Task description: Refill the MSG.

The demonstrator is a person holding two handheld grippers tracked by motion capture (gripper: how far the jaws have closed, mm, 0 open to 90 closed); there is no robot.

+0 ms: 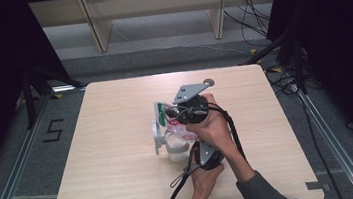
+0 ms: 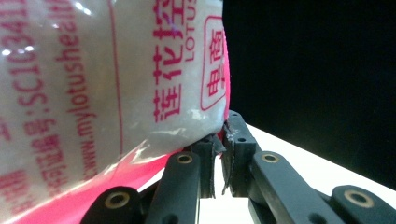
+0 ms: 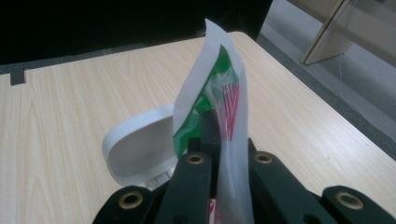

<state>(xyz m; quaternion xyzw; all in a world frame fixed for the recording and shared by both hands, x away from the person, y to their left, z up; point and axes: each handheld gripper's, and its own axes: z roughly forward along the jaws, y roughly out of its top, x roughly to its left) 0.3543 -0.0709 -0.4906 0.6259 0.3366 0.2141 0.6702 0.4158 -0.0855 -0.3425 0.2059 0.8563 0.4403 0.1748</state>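
A clear plastic bag (image 1: 171, 122) of white grains, printed in red with a green top, hangs tilted over a white jar (image 1: 176, 151) whose hinged lid (image 1: 157, 135) stands open. My right gripper (image 1: 172, 114), under its grey plate, is shut on the bag's green top edge (image 3: 219, 88). In the right gripper view (image 3: 223, 135) the lid (image 3: 140, 144) shows behind the bag. My left gripper (image 1: 192, 140) comes from below with my arms crossed. It (image 2: 223, 135) is shut on the lower corner of the bag (image 2: 93, 84), by its pink seam.
The light wooden table (image 1: 123, 176) carries just the jar, near its middle. Rails run along the floor at both sides, and a mark shaped like a 5 (image 1: 53, 129) lies at the left. Cables (image 1: 255, 15) trail on the floor at the back right, beside a wooden frame (image 1: 99, 33).
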